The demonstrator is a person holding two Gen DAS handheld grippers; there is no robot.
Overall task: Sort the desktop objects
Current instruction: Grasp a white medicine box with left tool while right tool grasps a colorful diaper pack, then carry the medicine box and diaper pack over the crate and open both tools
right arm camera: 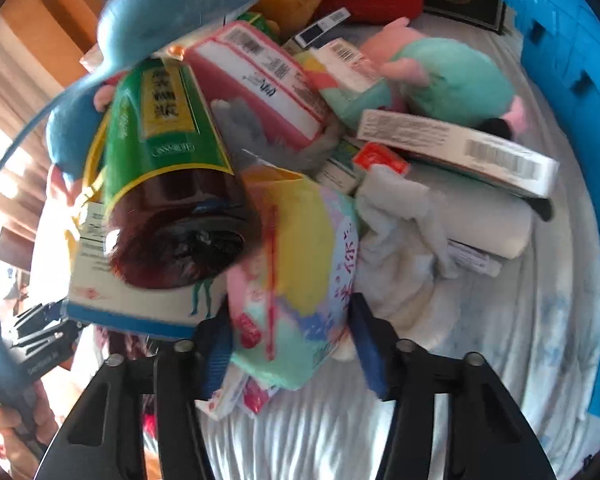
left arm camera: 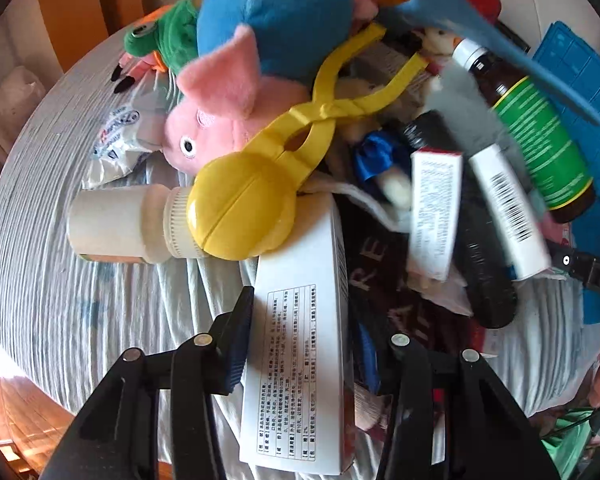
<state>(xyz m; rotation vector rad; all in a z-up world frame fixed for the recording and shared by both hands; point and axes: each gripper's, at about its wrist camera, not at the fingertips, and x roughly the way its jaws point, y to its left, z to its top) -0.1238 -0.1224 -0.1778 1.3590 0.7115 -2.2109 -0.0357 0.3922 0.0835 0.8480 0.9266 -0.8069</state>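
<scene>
Both hands are at the picking stage of the sort, each set of tongs already in the heap that lies on a pale striped cloth (left arm camera: 60, 280). The left gripper (left arm camera: 300, 344) straddles a long white box (left arm camera: 300, 340) printed with small text; its left pad touches the box's side, while the right pad sits behind the far edge, so whether it presses I cannot tell. The box lies at the near edge of the pile, its far end under a yellow clamp (left arm camera: 260, 184) that also rests against a white bottle (left arm camera: 116, 224) lying on its side. The right gripper (right arm camera: 290, 344) has both blue pads against a soft pastel packet (right arm camera: 296, 280), apparently gripping it; a brown bottle (right arm camera: 172, 208) with a green label leans over the packet's left shoulder, and a white cloth (right arm camera: 400, 240) touches its right. A blue bin (right arm camera: 572, 80) curves along the cloth's far right edge. Next, I judge, each piece must be drawn up and back slowly: the box from under the clamp, the packet from beneath the bottle, which may roll once its prop goes.
</scene>
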